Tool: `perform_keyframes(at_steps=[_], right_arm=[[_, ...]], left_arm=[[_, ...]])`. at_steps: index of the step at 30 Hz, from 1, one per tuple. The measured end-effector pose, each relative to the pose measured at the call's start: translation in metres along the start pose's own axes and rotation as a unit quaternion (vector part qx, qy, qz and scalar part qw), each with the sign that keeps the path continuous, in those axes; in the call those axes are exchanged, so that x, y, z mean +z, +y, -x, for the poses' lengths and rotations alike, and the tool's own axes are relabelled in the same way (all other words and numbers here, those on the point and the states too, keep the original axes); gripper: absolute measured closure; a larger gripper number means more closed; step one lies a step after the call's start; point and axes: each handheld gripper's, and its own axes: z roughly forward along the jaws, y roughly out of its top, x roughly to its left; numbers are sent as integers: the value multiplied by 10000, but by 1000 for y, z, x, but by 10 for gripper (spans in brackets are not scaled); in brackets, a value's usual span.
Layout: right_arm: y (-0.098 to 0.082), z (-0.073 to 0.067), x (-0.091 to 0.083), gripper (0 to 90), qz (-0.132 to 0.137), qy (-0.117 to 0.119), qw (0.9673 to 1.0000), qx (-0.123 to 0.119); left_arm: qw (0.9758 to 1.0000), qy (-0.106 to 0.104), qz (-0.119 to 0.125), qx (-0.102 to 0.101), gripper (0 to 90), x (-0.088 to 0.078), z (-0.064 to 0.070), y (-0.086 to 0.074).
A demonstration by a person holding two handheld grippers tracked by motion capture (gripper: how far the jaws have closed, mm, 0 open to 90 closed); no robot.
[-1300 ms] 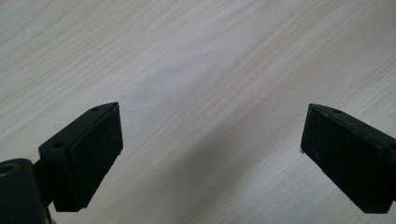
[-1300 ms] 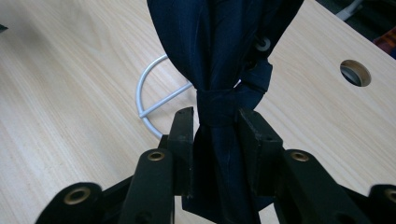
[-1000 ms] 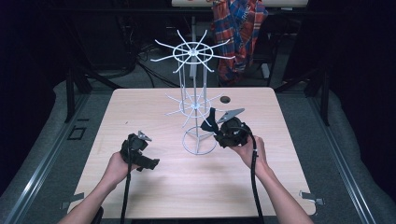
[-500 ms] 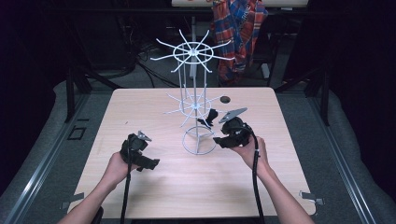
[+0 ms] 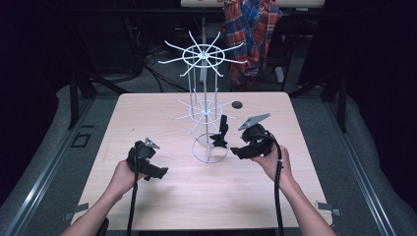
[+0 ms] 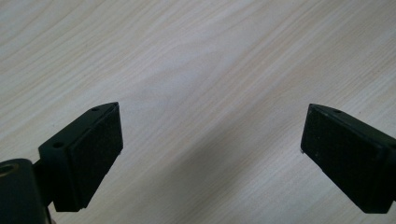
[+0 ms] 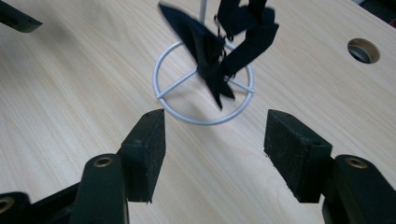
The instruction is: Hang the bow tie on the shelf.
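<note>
A white wire rack (image 5: 202, 83) with two tiers of spokes stands mid-table on a ring base (image 5: 210, 158). A black strap-like piece (image 5: 221, 132) hangs from a lower spoke, above the base ring (image 7: 173, 110); this black piece (image 7: 219, 51) looks blurred in the right gripper view. My right gripper (image 5: 236, 151) sits just right of the base, apart from the piece. Its jaws have just been opening, and my right gripper (image 7: 212, 144) is open with nothing between its pads. My left gripper (image 5: 158, 172) rests at the front left. My left gripper (image 6: 210, 144) is open over bare wood.
The light wooden table (image 5: 147, 118) has a round hole (image 5: 237, 104) behind the rack, the same hole (image 7: 363, 50) showing in the right gripper view. A plaid cloth (image 5: 251, 29) hangs on a chair beyond the far edge. Dark floor surrounds the table.
My right gripper has drawn back from the rack toward the person and its jaws have spread. The black piece was let go and stays hanging on the rack. The left hand has not moved.
</note>
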Motion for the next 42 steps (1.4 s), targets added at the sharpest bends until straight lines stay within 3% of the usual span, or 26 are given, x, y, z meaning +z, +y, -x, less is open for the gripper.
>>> perform_keyframes(at_steps=[6, 19, 31, 42], right_arm=[[-9, 1, -14, 339, 69, -101, 9999, 78], [-36, 5, -29, 247, -164, -199, 9996, 129], [-59, 8, -29, 172, -575, -181, 9981, 130], [-82, 13, -19, 141, -1006, -96, 9943, 338]], left_arm=[[10000, 7, 9, -6, 56, 0, 0, 0], [10000, 1, 20, -3, 56, 0, 1, 0], [10000, -7, 13, -13, 56, 1, 1, 0], [10000, -20, -20, 53, 56, 2, 3, 1]])
